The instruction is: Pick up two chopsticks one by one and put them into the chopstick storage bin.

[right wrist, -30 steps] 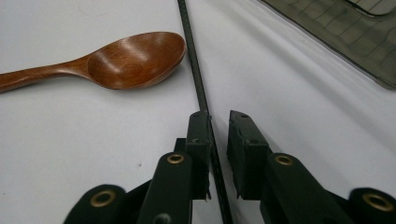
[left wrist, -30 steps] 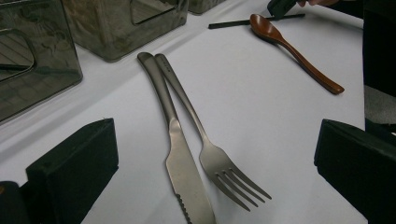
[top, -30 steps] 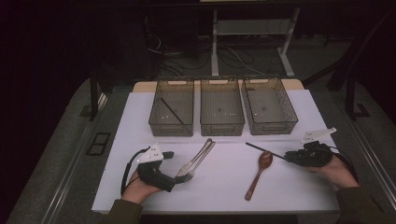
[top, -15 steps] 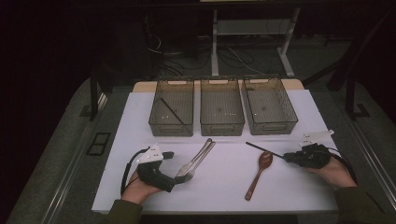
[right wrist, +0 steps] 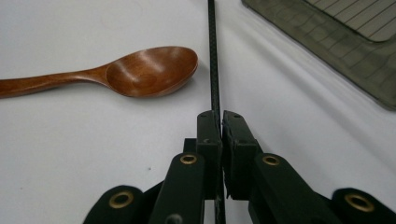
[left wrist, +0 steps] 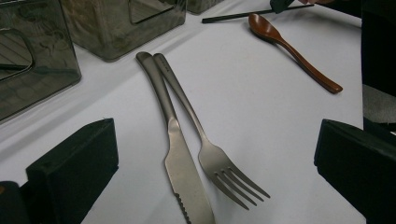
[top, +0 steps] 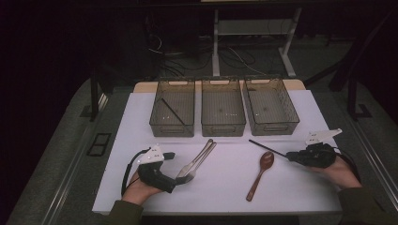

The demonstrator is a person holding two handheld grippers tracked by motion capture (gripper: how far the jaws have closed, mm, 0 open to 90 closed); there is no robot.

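Closing over the last moments, the jaws of the right gripper now press on the near end of a thin black chopstick, which runs straight away from them across the white table cover. The high view from a second ago has this gripper a little wider around the stick; now the pads meet on it. I judge that the grasp is made and the lift to a bin can be the next step, but the chopstick lies flat on the cover for now.

Taking the chopstick as landmark: the wooden spoon lies just beside it, on the side toward the person, and its bowl is very near the stick without clearly touching. Three clear plastic bins stand behind the chopstick's far end; the left one already holds another black stick. Well apart from the chopstick, at the left, a metal knife and a metal fork lie together, their handles touching at the far ends.

The left gripper rests beside these two with its jaws standing wide apart and nothing between the pads.

Standing in the way: only the spoon bowl, which a careless sideways swing of the stick could push.
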